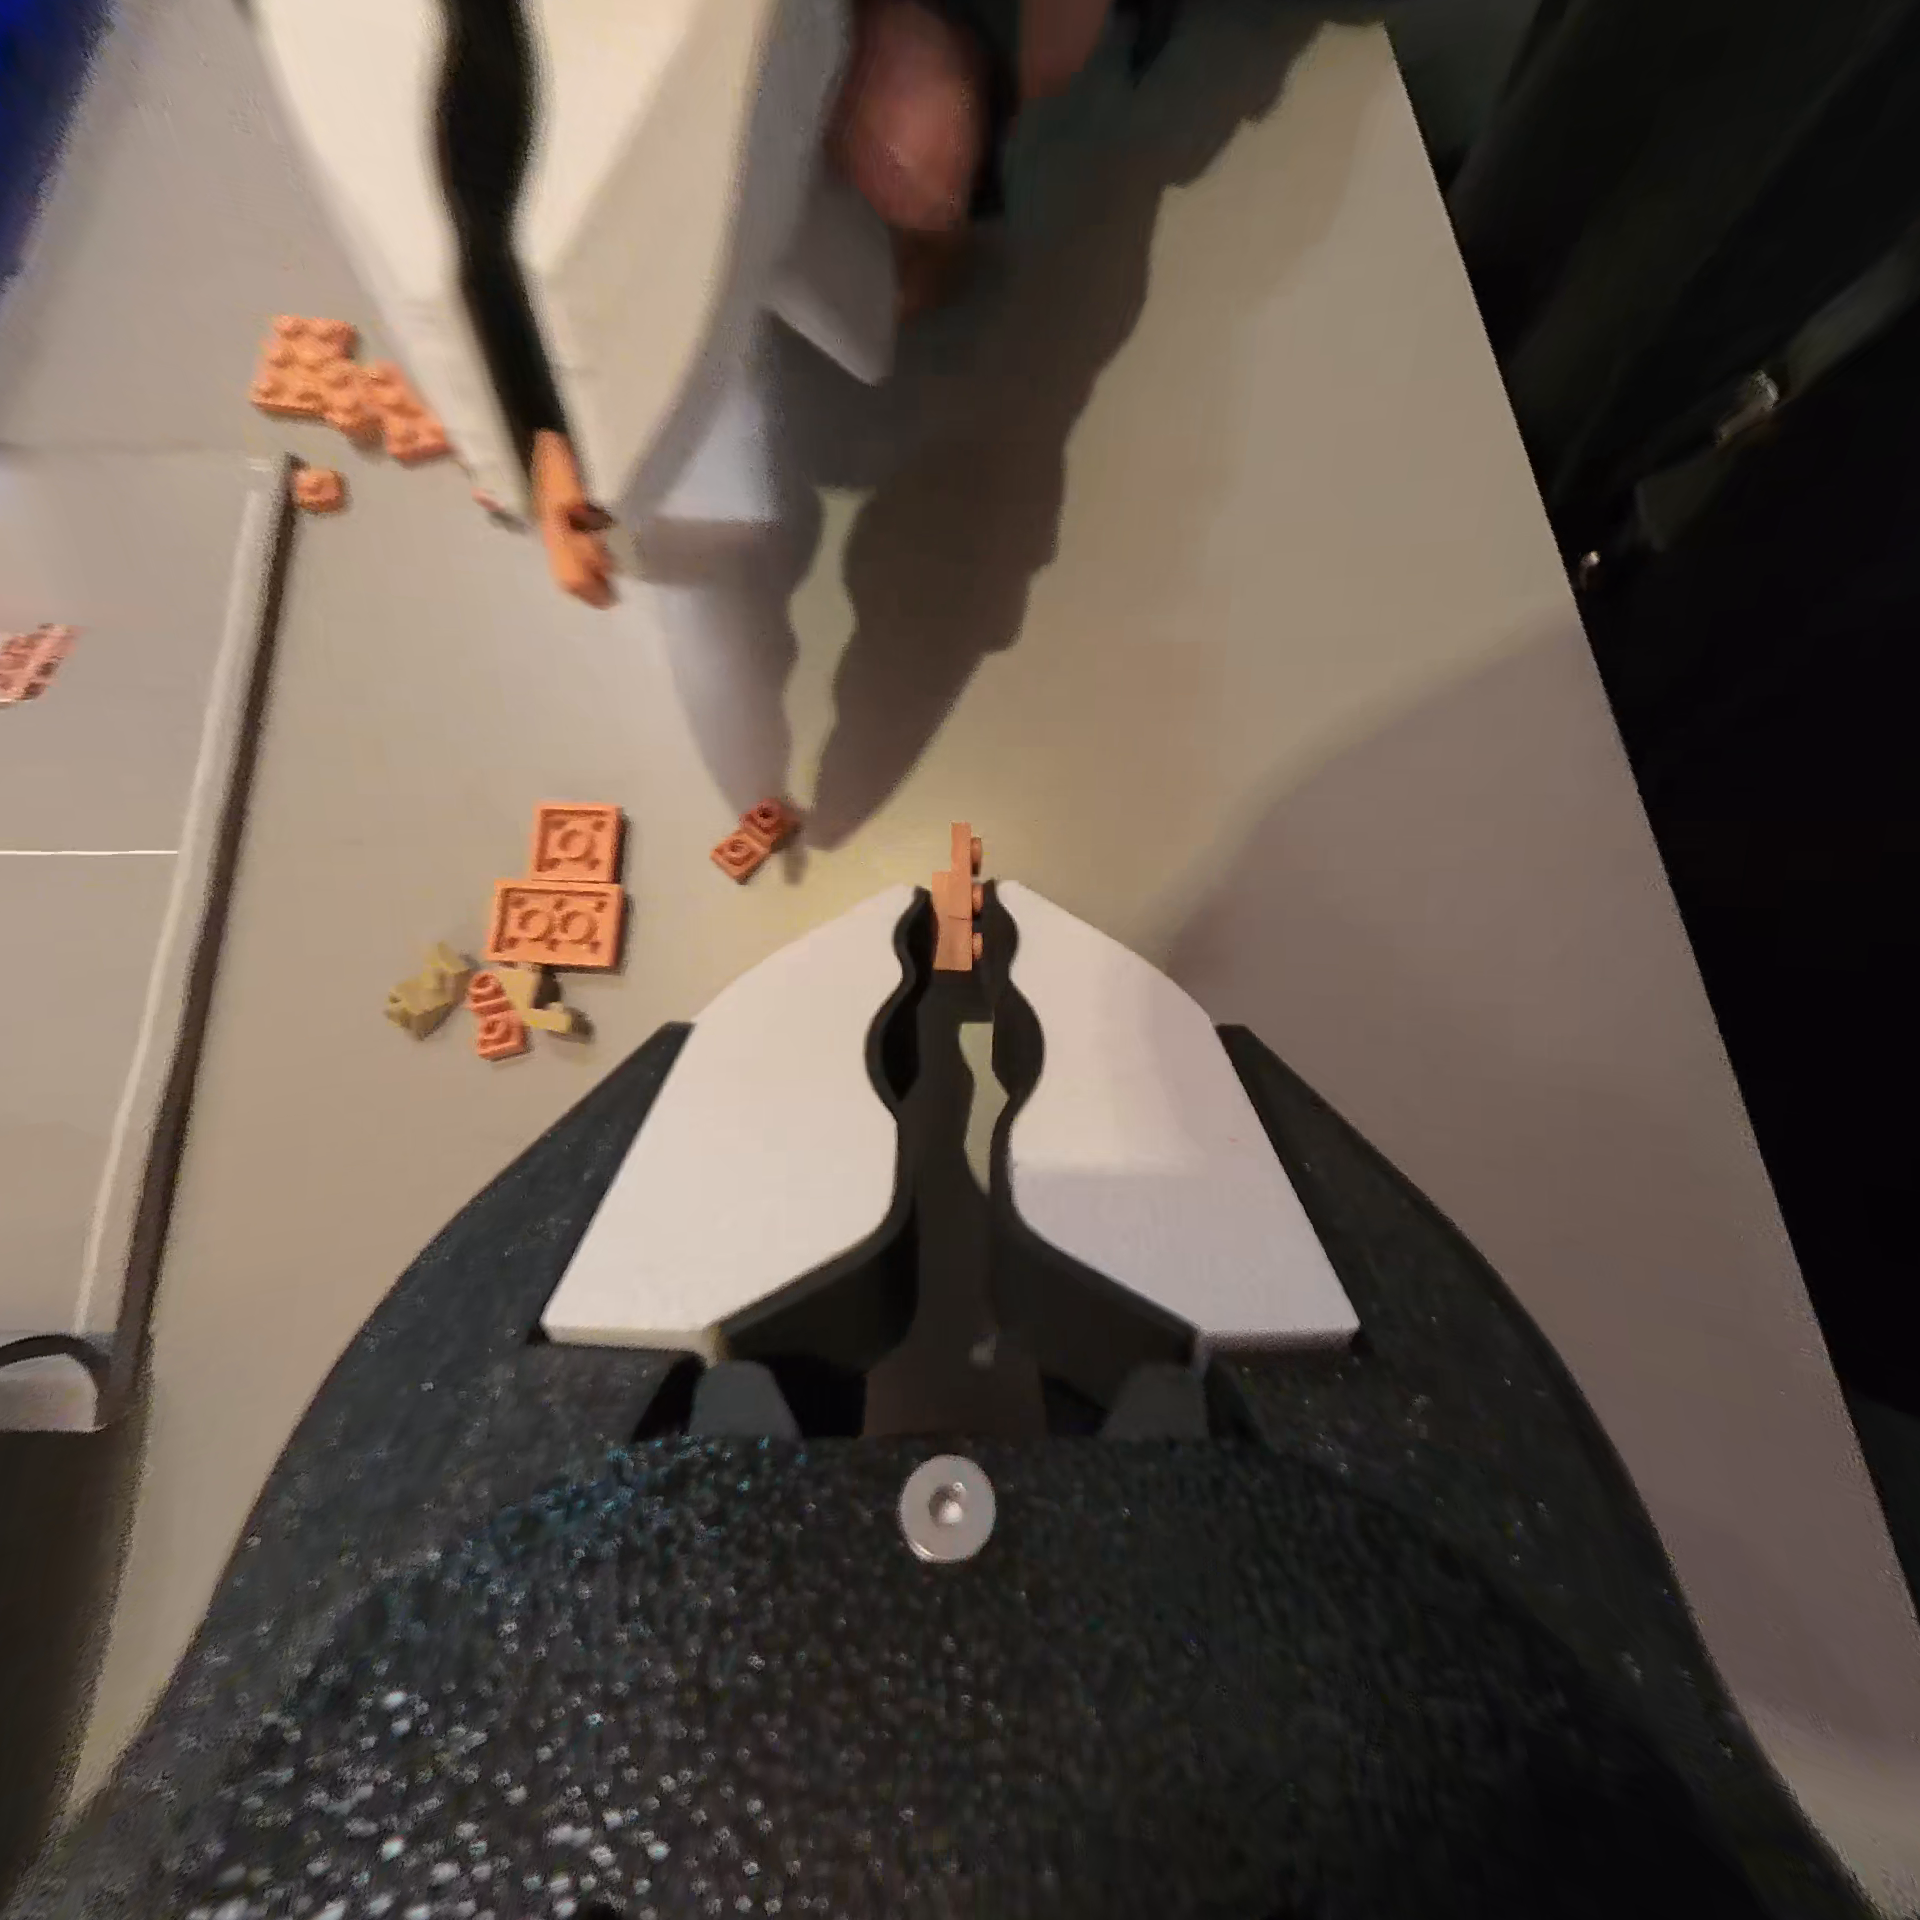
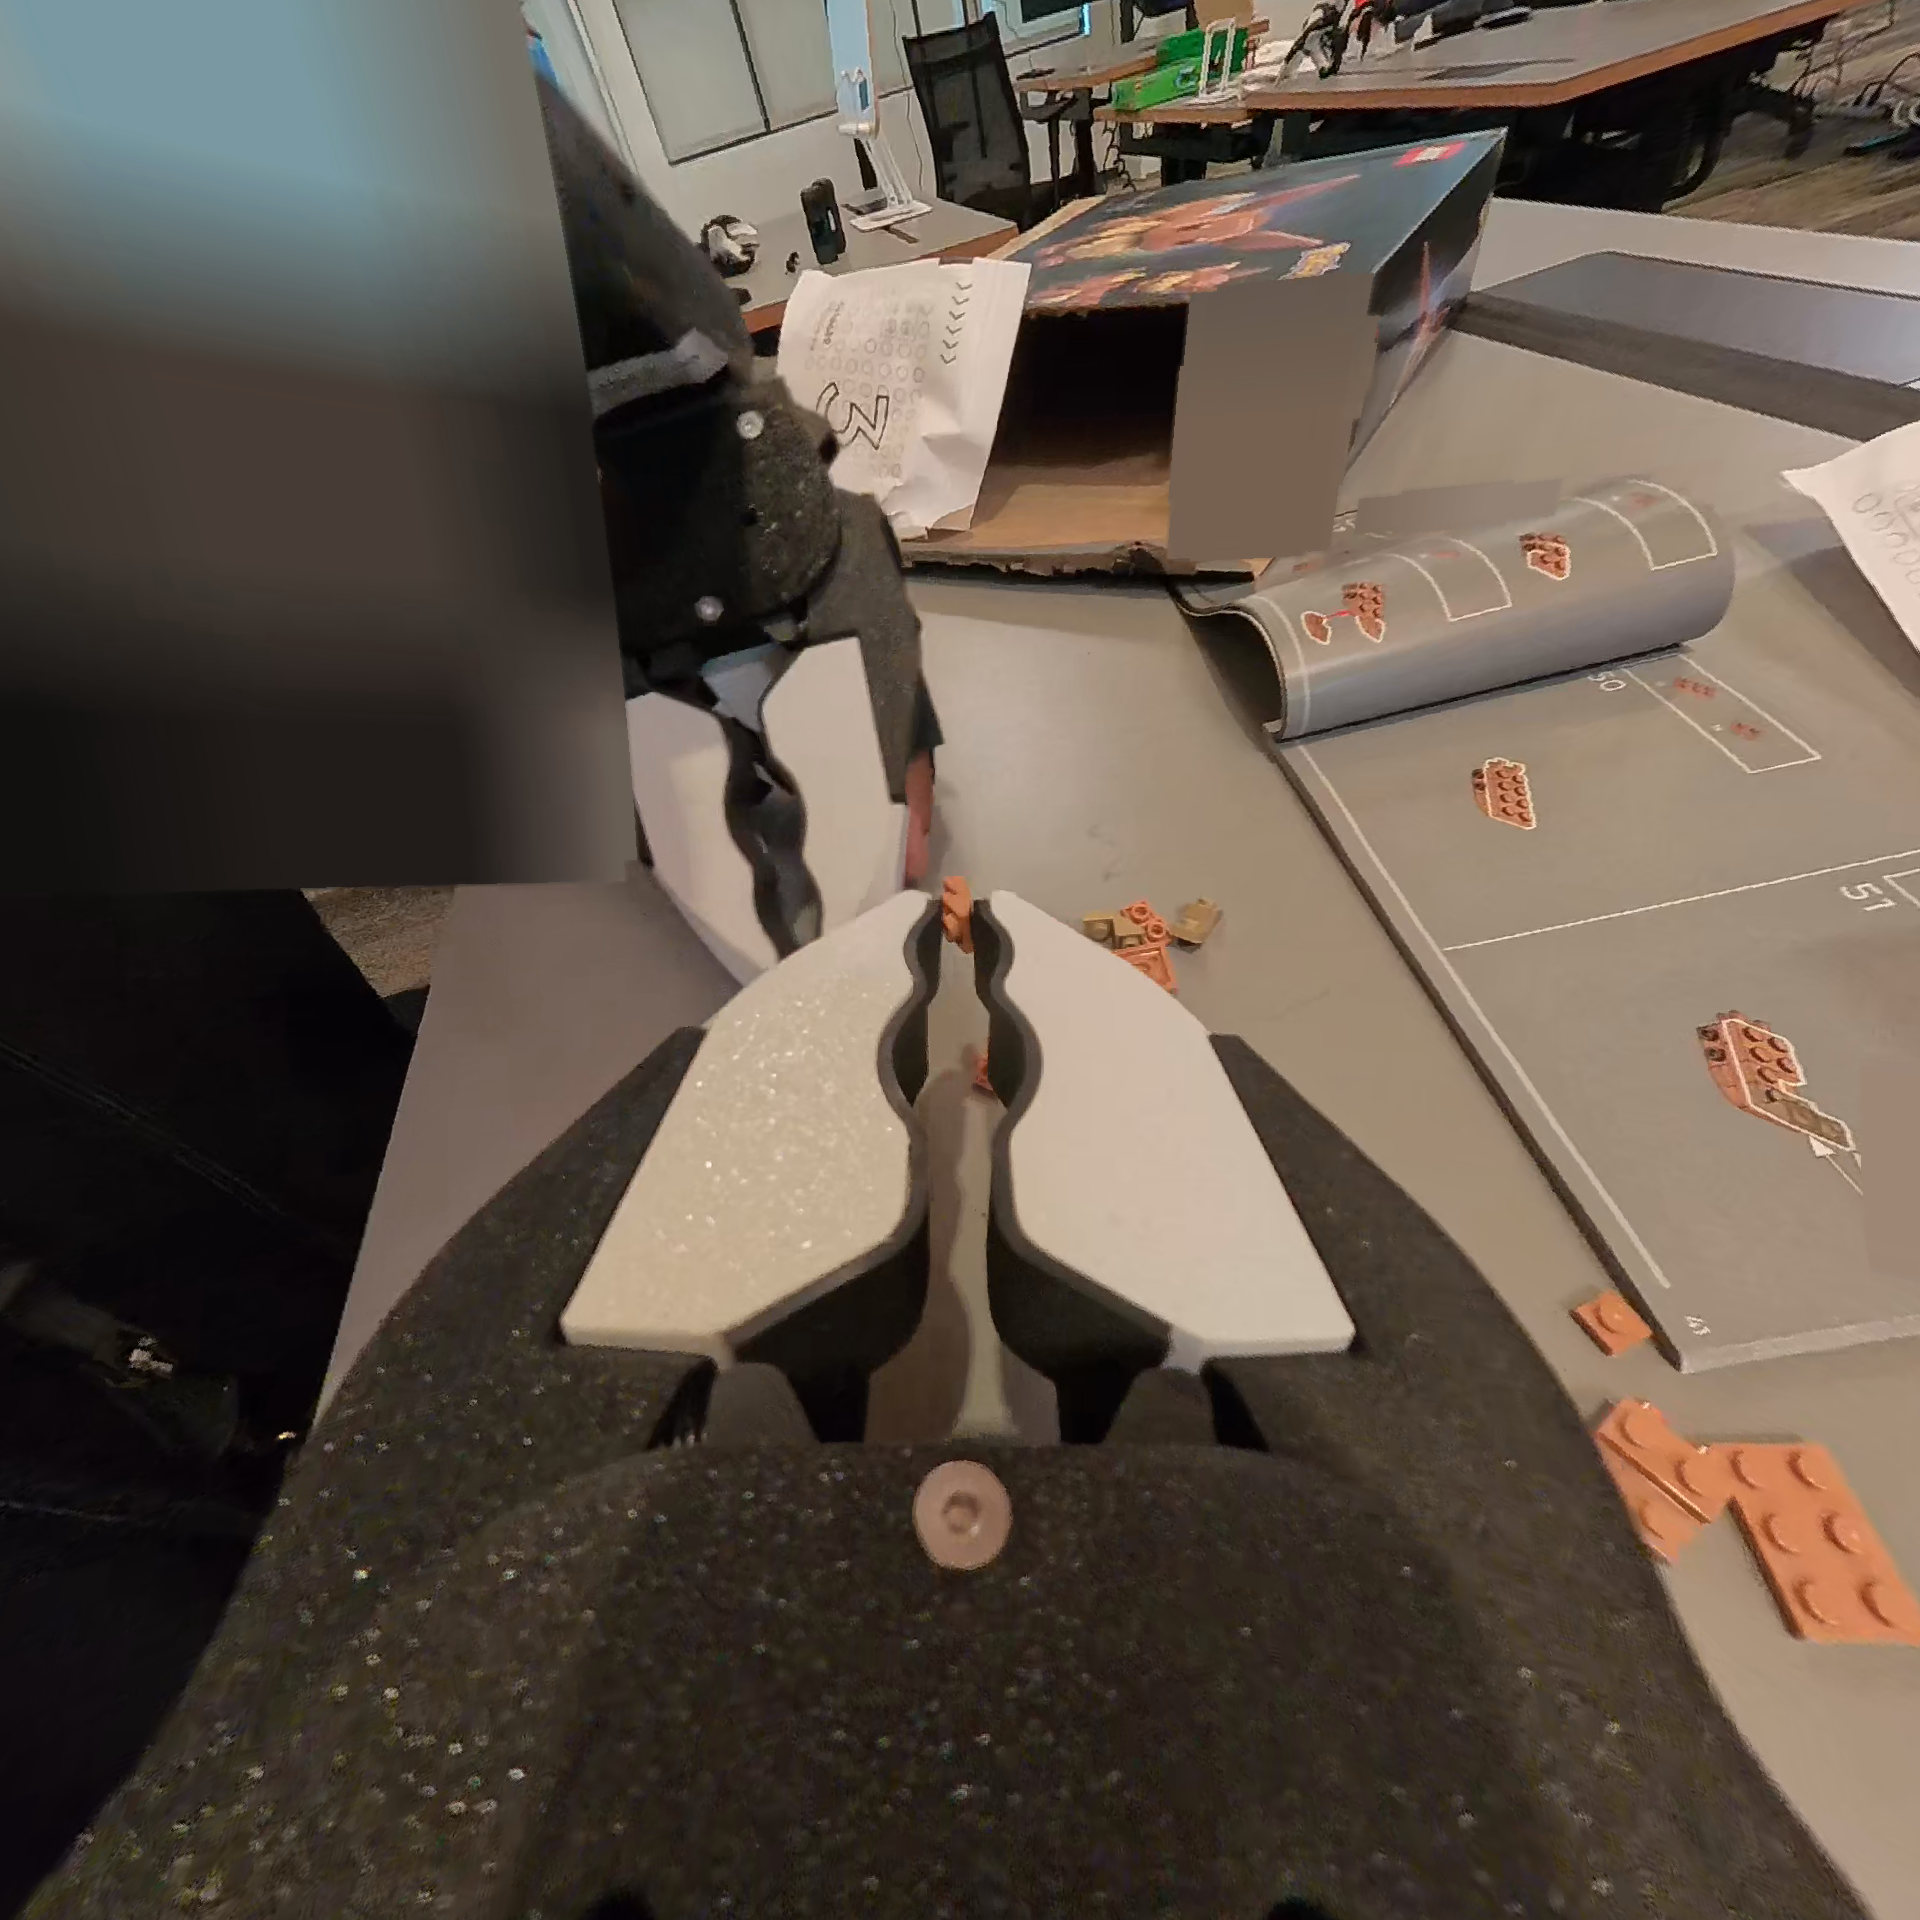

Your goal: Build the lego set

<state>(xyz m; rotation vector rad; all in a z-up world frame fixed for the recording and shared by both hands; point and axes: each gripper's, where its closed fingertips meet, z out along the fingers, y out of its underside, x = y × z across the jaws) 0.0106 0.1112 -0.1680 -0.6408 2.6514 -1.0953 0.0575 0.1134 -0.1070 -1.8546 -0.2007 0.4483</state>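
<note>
Two grippers were recorded above a pale grey desk (image 1: 1195, 623) strewn with small building-brick pieces. The left gripper (image 1: 961, 902) was seen nearly closed, its jaws pressed on a small stack of orange plates (image 1: 958, 904) held edge-on, part of the stack jutting beyond the tips. The right gripper (image 2: 961, 920) was likewise nearly closed, its jaws clamped on a small orange piece (image 2: 956, 923) at the very tips; in the left wrist view that piece appeared blurred.

On the desk just left of the left gripper, two orange plates (image 1: 561, 894) lay underside up, touching each other, with a small heap of tan and orange bits (image 1: 473, 1003) beside them. A lone two-stud orange plate (image 1: 755, 840) lay ahead, at the edge of a shadow. Farther off, a cluster of orange plates (image 1: 343, 390) lay near the corner of an open grey instruction booklet (image 2: 1558, 987).

Beyond the booklet, an opened cardboard box (image 2: 1195, 416) rested on its side, a printed white paper bag (image 2: 904, 384) against it. Flat orange plates (image 2: 1766, 1527) lay close to the right gripper's right side.
</note>
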